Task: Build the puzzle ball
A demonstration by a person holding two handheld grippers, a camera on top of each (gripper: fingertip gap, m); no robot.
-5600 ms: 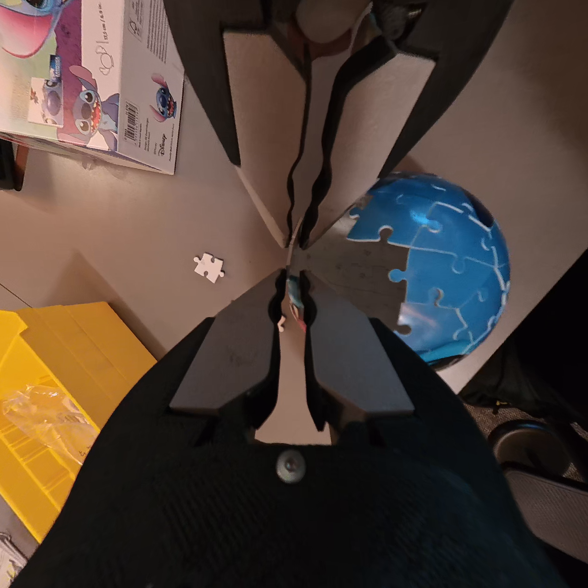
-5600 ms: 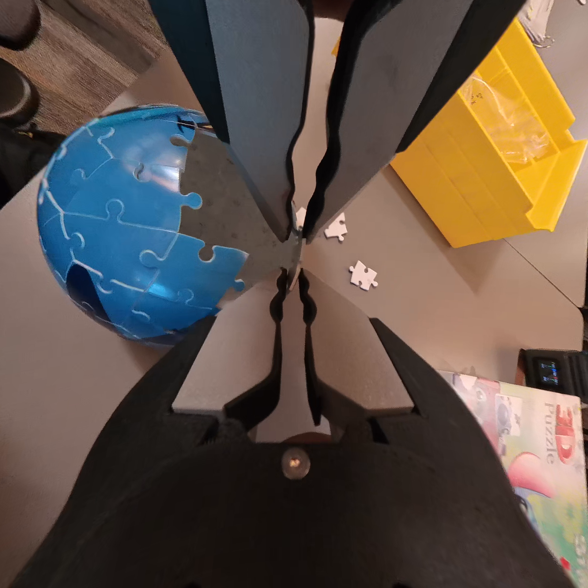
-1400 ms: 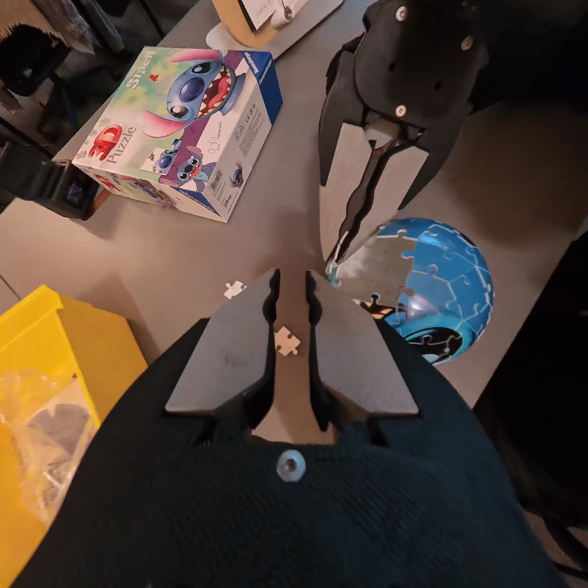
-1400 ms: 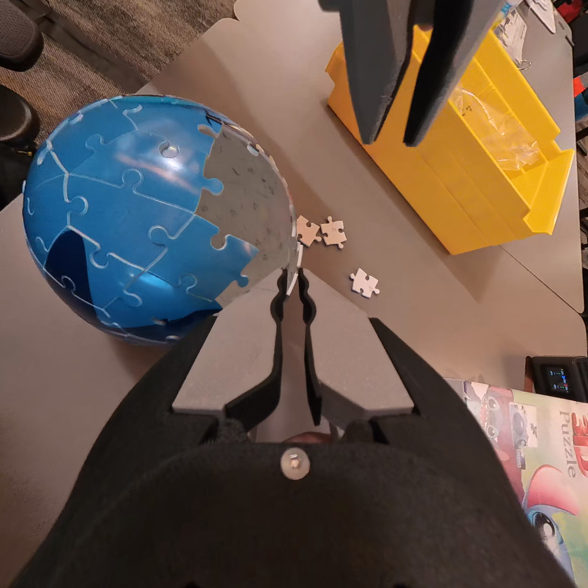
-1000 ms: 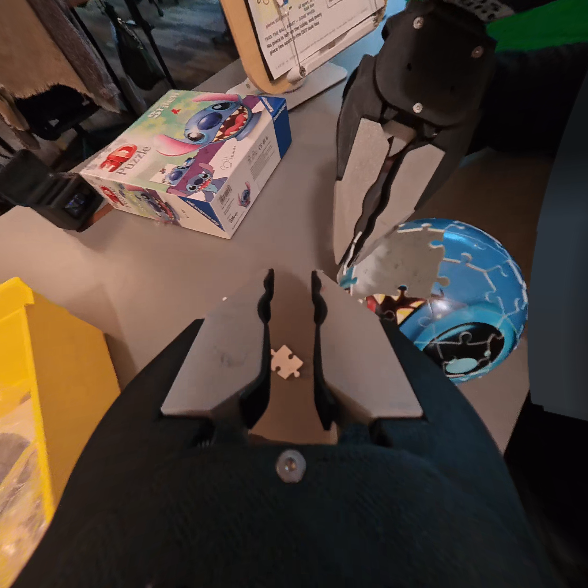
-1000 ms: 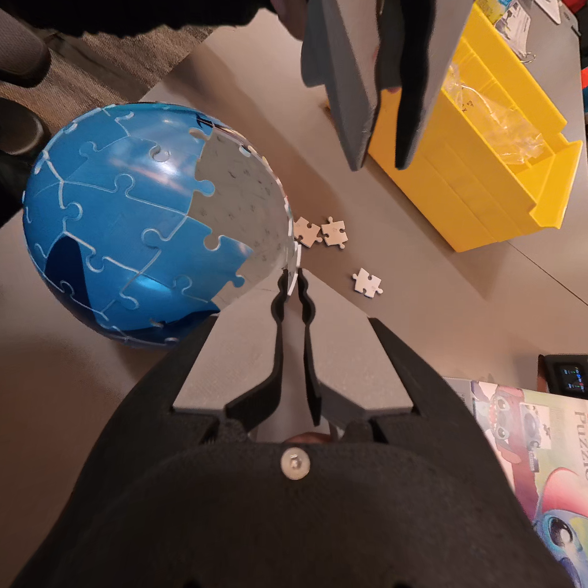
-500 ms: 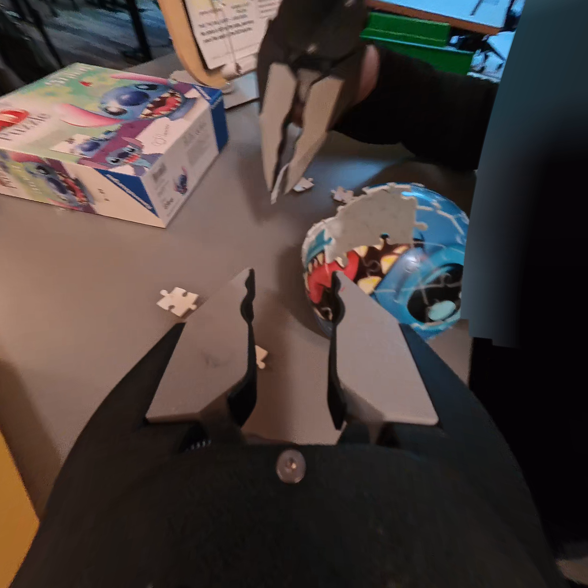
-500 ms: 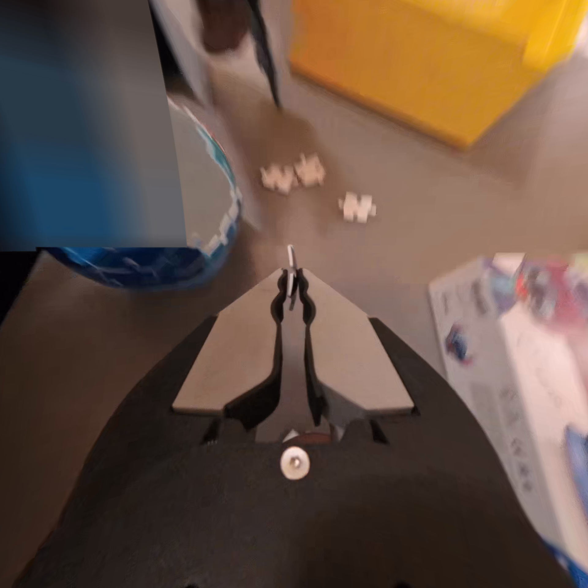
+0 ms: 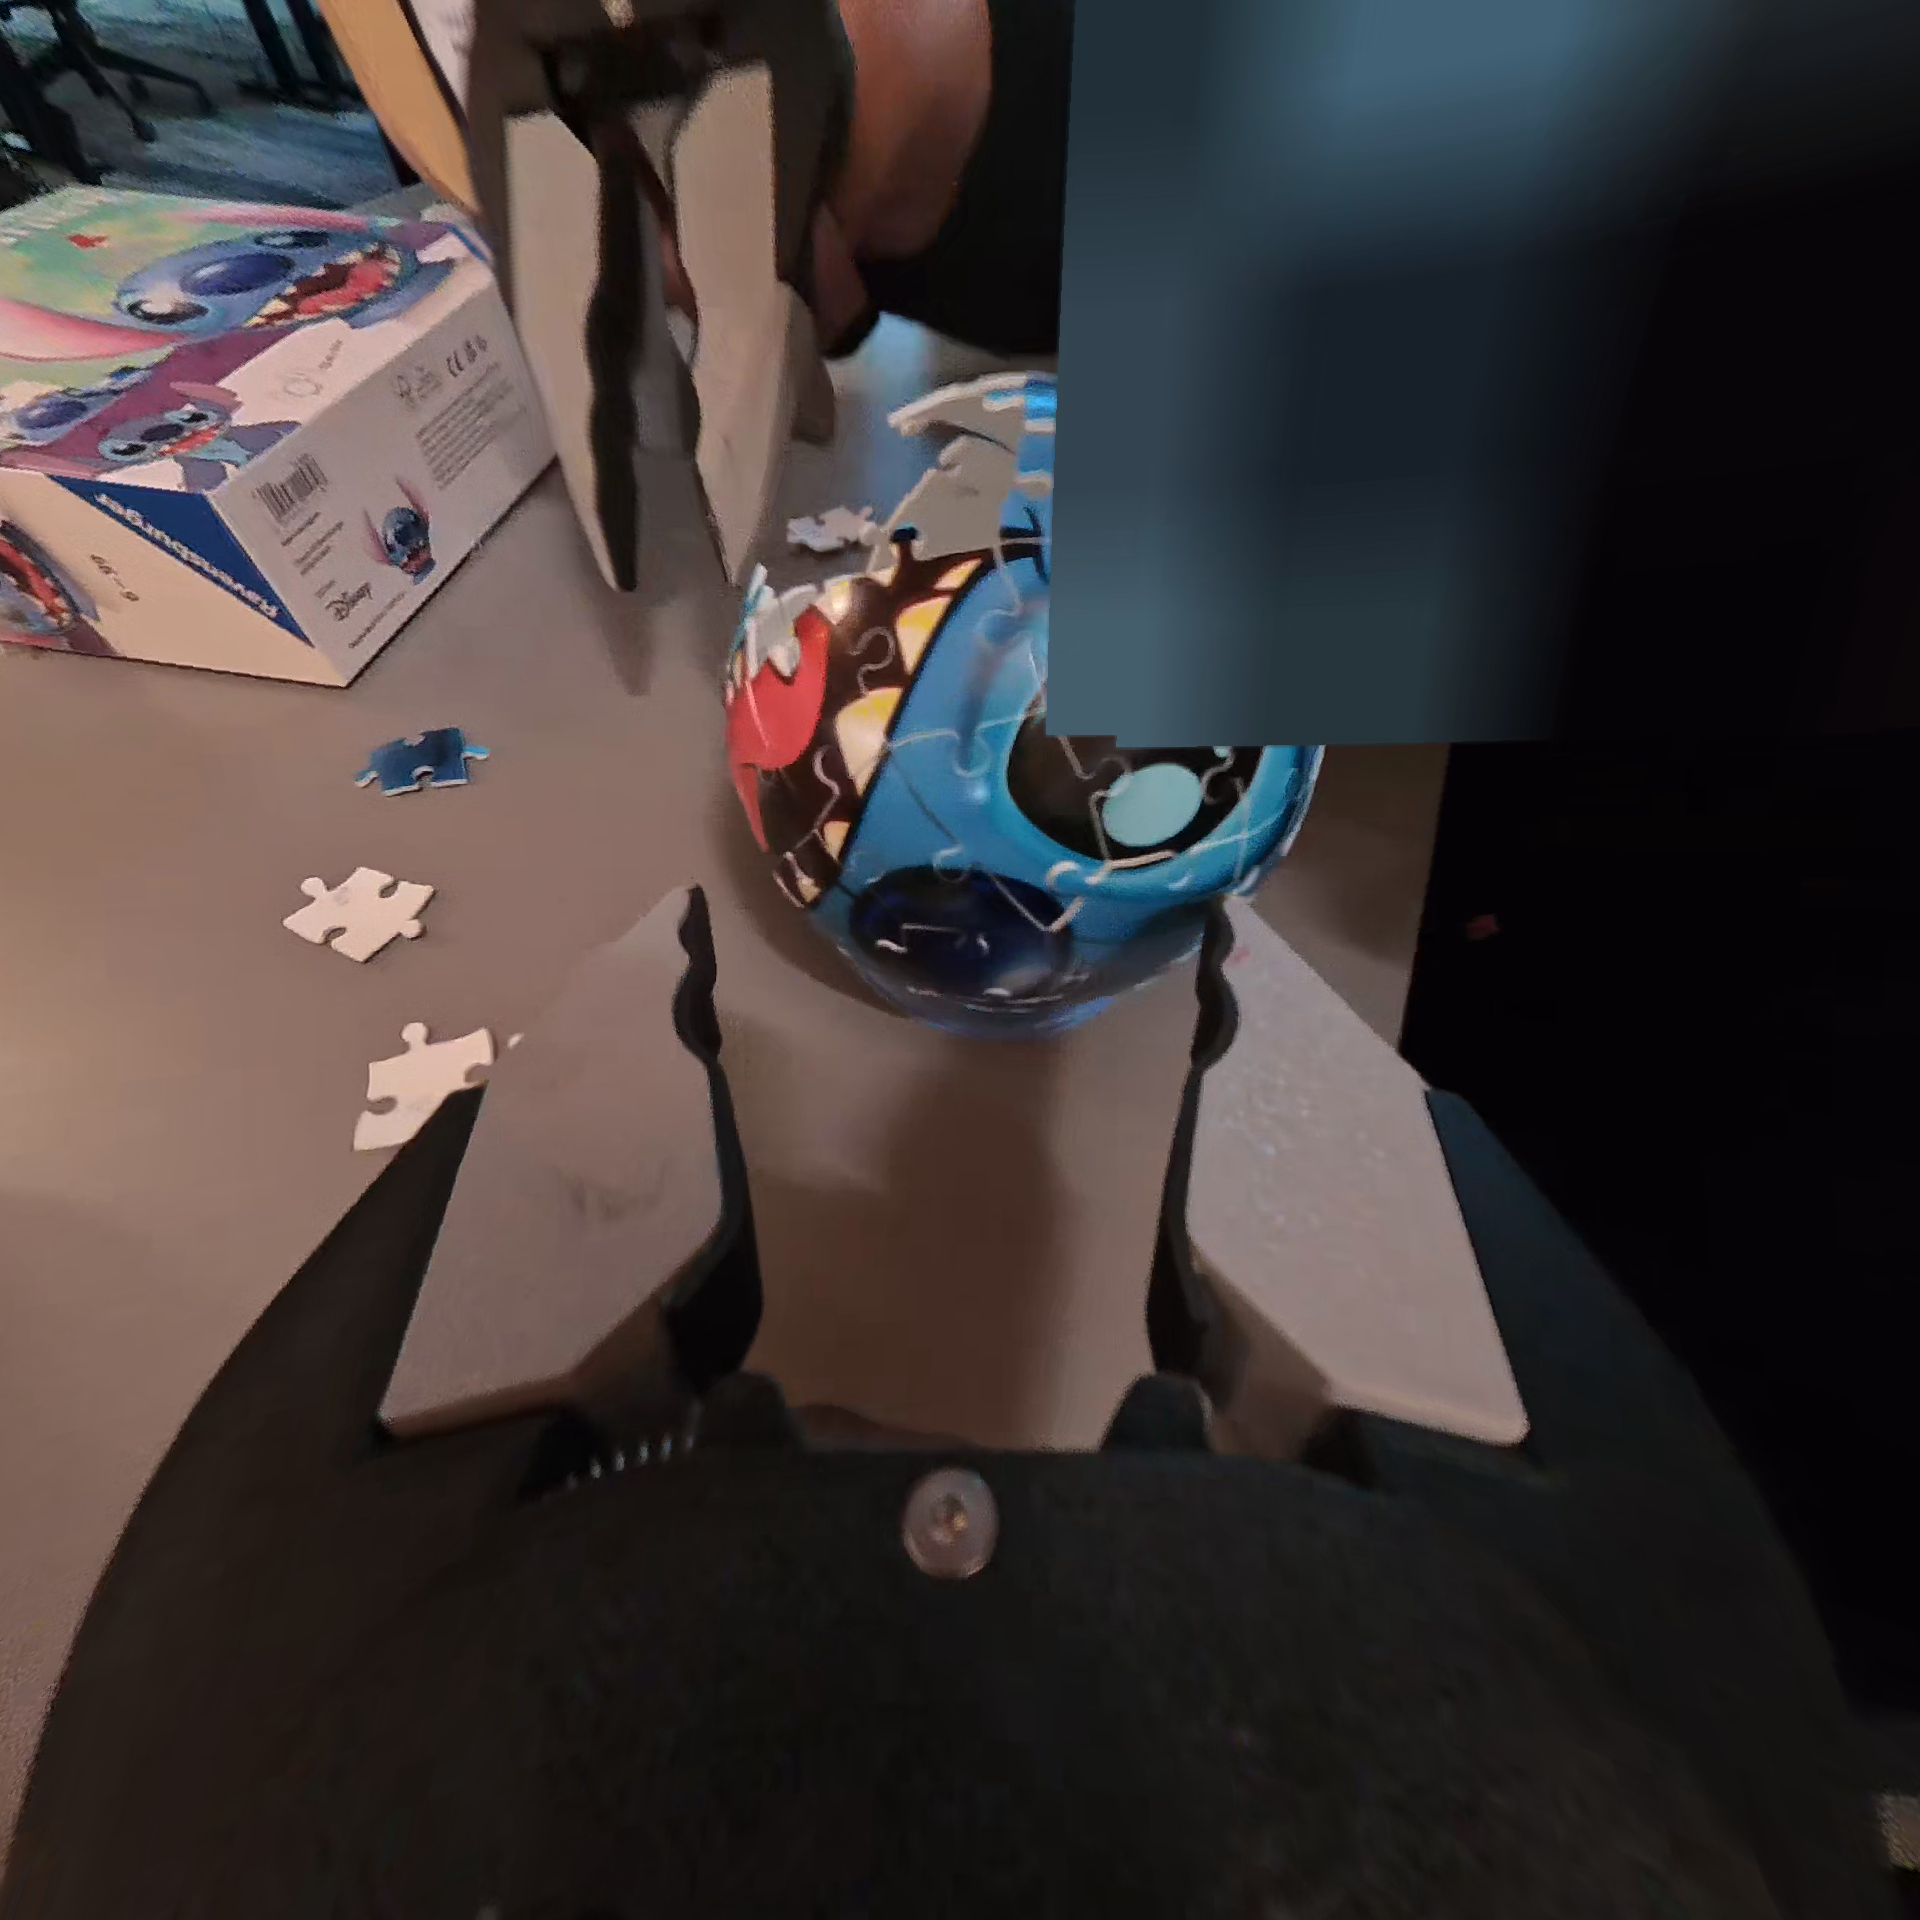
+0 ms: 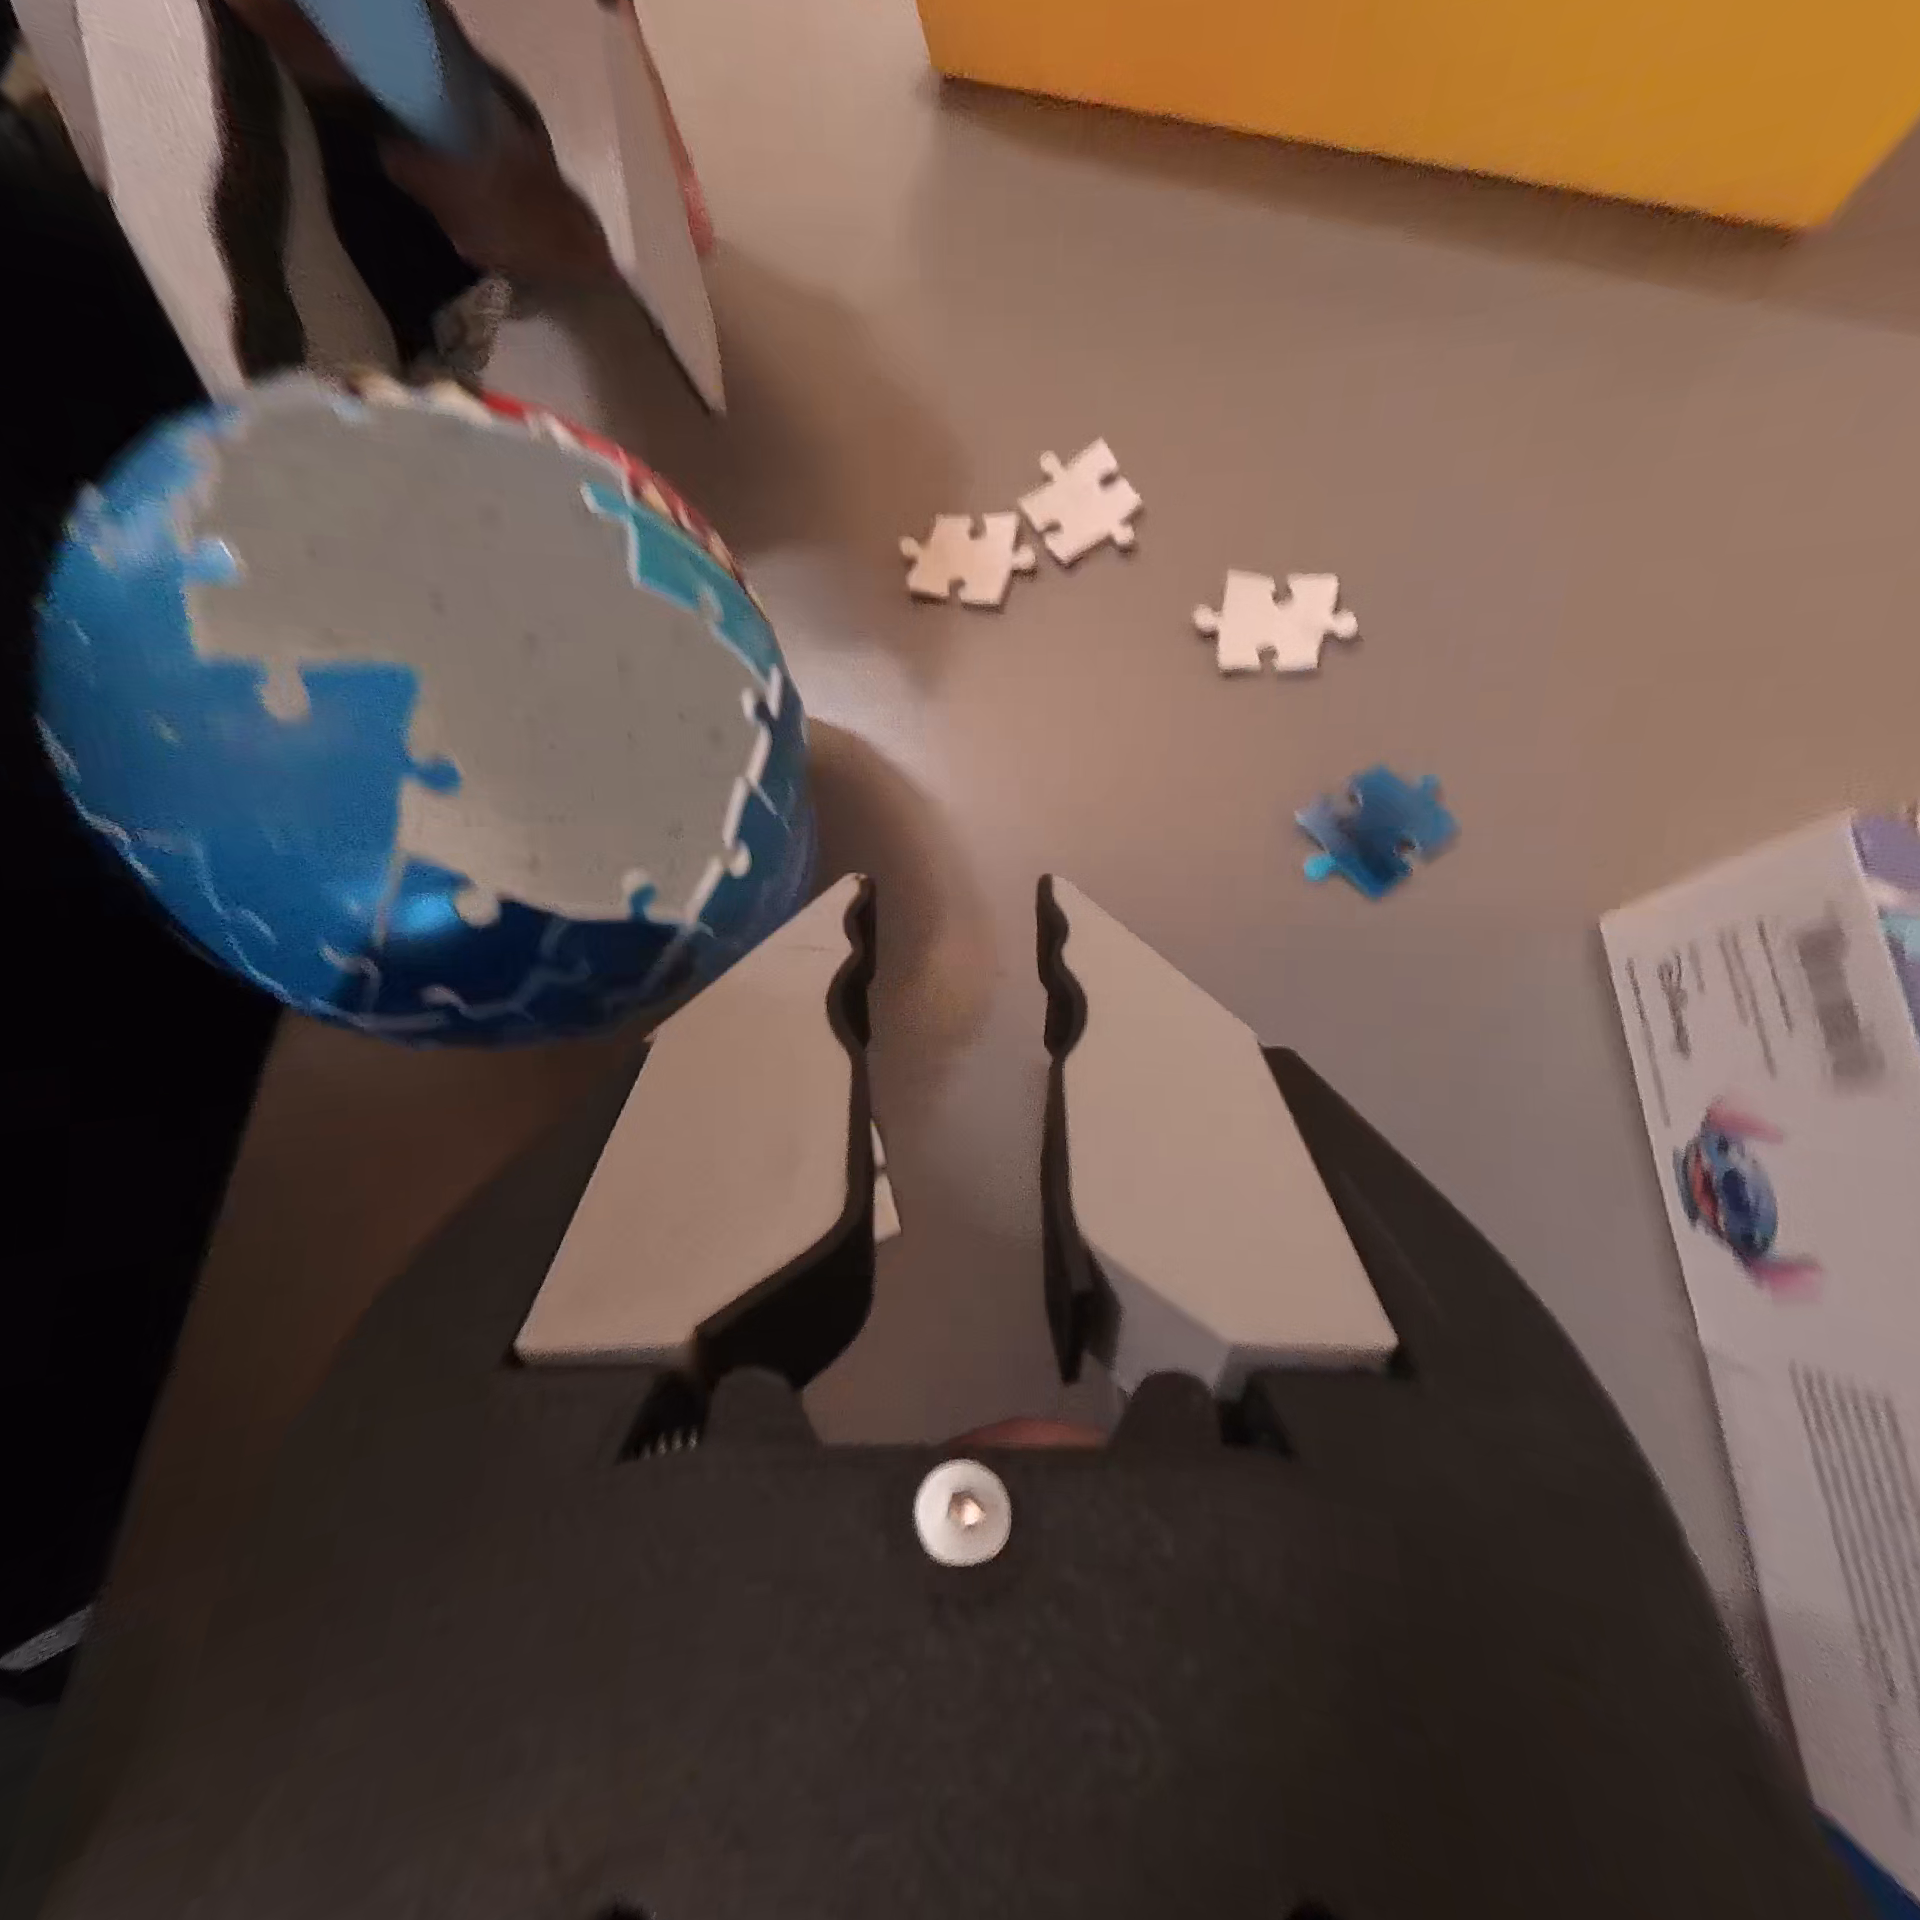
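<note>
Puzzle ball rests unfinished on the tabletop; left tongs gape wide to steady it, right tongs part-open, empty, next fetching a loose piece.

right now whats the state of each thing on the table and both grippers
left gripper: open, empty, fingers either side of the ball's near base
right gripper: open, empty
puzzle ball: partly built, large gap in its shell
blue piece: loose, printed side up
white pieces: loose, blank side up
puzzle box: closed, lying flat
yellow bin: contents out of view
</note>
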